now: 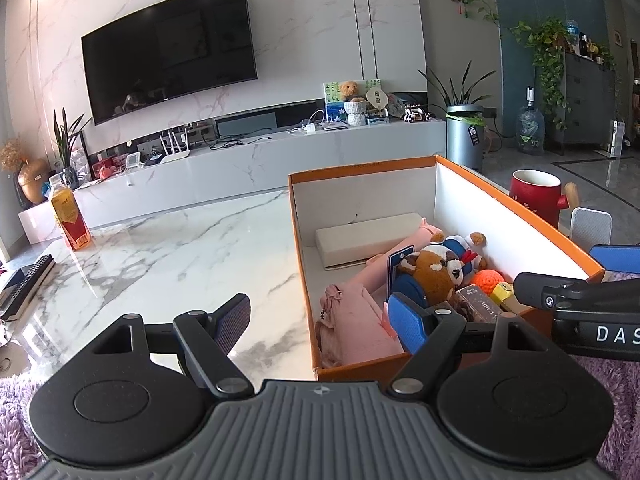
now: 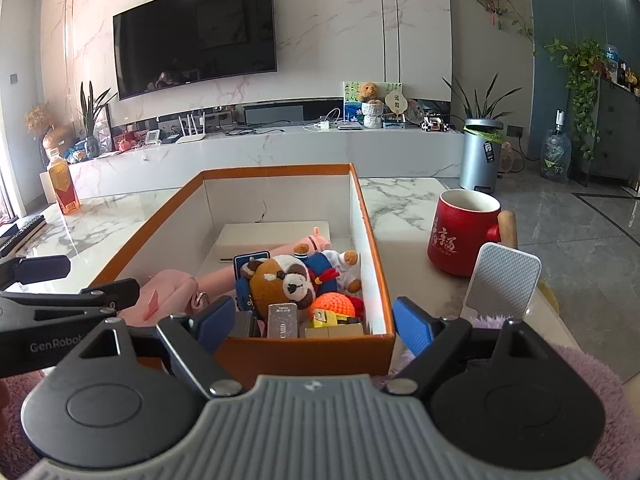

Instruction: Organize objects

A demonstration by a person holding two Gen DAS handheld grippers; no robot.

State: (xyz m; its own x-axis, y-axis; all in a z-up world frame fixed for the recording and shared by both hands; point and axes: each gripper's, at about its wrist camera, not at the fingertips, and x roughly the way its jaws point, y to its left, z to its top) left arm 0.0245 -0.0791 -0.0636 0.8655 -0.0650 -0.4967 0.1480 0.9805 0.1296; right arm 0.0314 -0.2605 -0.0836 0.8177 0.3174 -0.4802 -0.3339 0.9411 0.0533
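An orange box [image 1: 516, 204] [image 2: 304, 354] with white inner walls stands on the marble table. It holds a brown plush toy [image 1: 434, 276] [image 2: 282, 284], a pink pouch [image 1: 360, 322] [image 2: 172, 294], a white slab [image 1: 366, 238], an orange crochet ball [image 2: 336, 304], a silver bar [image 2: 283, 320] and other small things. My left gripper [image 1: 320, 322] is open and empty, its jaws straddling the box's near left corner. My right gripper [image 2: 314, 326] is open and empty, its jaws straddling the box's near right corner. Each gripper shows at the edge of the other's view.
A red mug [image 2: 464, 232] [image 1: 534, 196] and a white ribbed card [image 2: 502, 282] stand right of the box. An orange drink bottle [image 1: 70, 216] [image 2: 62, 188] stands at the table's far left, a remote [image 1: 26, 284] near the left edge. A purple shaggy rug [image 2: 600, 380] lies below.
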